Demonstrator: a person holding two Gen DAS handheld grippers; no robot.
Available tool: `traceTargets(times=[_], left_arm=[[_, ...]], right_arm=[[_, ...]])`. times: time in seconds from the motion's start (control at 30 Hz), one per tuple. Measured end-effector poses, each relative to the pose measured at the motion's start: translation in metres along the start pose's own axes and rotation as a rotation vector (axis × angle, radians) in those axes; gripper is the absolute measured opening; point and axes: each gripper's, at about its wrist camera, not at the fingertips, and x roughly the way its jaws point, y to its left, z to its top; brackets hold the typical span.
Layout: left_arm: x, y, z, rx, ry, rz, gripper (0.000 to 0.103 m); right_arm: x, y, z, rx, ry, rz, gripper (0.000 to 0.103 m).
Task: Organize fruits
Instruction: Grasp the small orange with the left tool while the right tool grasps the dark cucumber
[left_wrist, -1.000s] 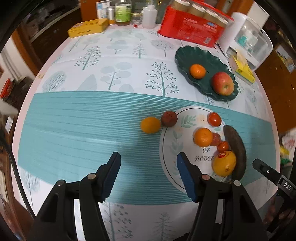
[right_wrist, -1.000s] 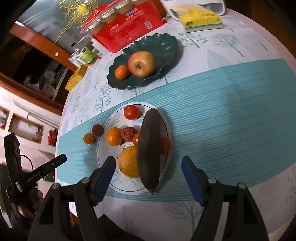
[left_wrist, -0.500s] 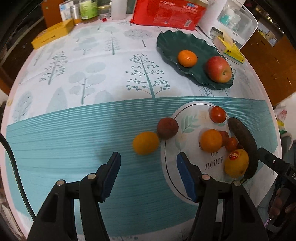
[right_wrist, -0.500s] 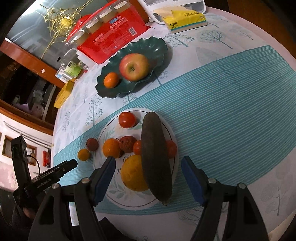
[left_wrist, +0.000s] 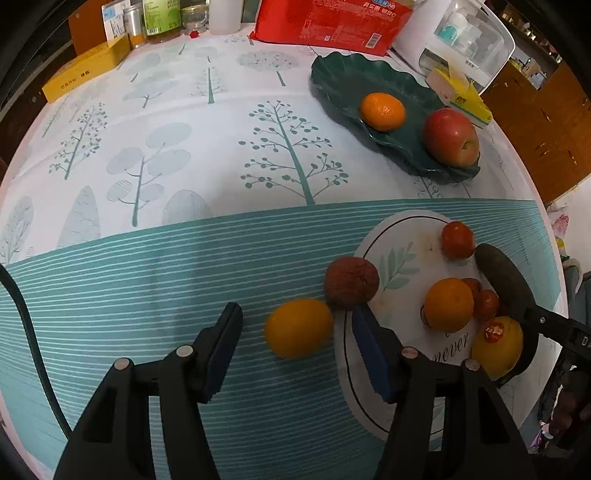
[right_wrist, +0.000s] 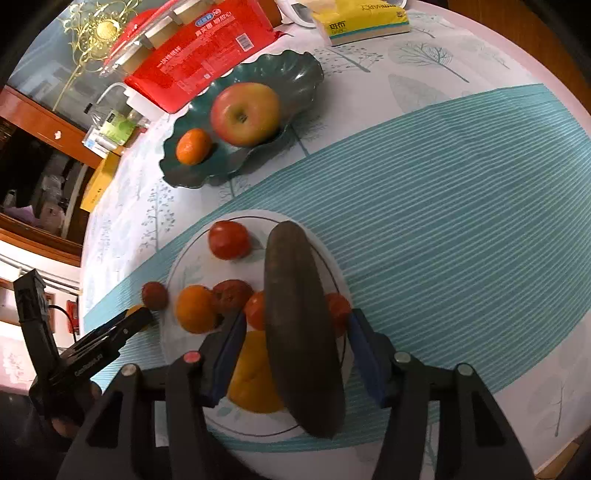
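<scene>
Left gripper (left_wrist: 297, 343) jaws spread, straddling orange (left_wrist: 298, 328) on worktop. Right gripper (right_wrist: 295, 352) jaws spread around cucumber (right_wrist: 301, 325). Orange being round, likely rolling; gripping across widest part.

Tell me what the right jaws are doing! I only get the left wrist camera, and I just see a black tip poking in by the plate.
Observer: The right gripper is open. Its jaws stand on either side of the long dark fruit and are not pinching it.
Operator: Is anything hiding behind that fruit?
Observer: Yes, a small red fruit sits on the white plate, on the side away from your camera.
Operator: And the yellow one with the sticker?
Observer: The yellow fruit lies right beside the dark fruit, and one jaw hangs over part of it.
</scene>
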Motion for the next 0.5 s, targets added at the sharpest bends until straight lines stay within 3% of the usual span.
traceTargets(times=[0.13, 0.33, 0.5], left_arm=[[0.0025, -0.0016, 0.0001, 0.017, -0.020, 0.000, 0.055], [0.0045, -0.0014, 0.0013, 0.026, -0.043, 0.006, 0.036], [0.0036, 0.0029, 0.0006, 0.008, -0.050, -0.012, 0.034]], right_arm=[[0.0034, -0.0014, 0.0025, 0.005, 0.001, -0.019, 0.053], [0.0079, -0.0029, 0.0033, 0.009, -0.010, -0.035, 0.051], [0.0073, -0.0010, 0.0024, -0.003, -0.021, -0.046, 0.049]])
